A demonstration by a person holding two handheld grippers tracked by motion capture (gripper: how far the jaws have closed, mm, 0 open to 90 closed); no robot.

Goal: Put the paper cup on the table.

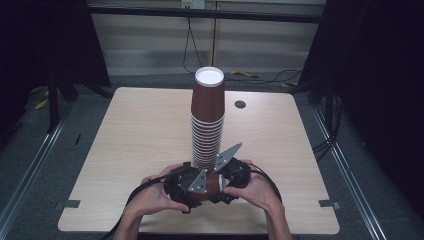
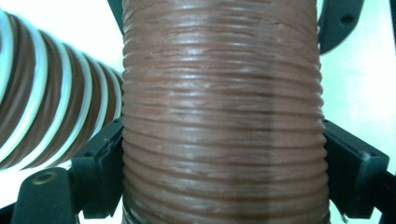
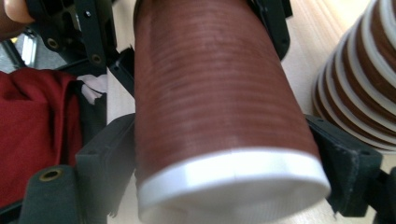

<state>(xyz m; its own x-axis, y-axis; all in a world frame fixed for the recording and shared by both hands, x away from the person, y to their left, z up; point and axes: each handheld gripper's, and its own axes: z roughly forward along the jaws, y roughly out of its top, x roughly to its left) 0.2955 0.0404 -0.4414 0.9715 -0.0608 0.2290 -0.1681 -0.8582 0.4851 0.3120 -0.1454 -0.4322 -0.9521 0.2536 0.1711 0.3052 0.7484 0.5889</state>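
Note:
A tall stack of upturned brown paper cups with white rims stands in the middle of the wooden table. In front of it, near the table's front edge, a single brown cup lies level between both hand-held grippers. My left gripper is shut on its ribbed brown wall, with a black pad on either side. My right gripper is shut on the same cup near its white rim. The stack also appears beside the cup.
A small dark round hole sits in the table top behind and to the right of the stack. Red cloth lies below the table's edge on the person's side. Cables trail across the floor beyond the far edge.

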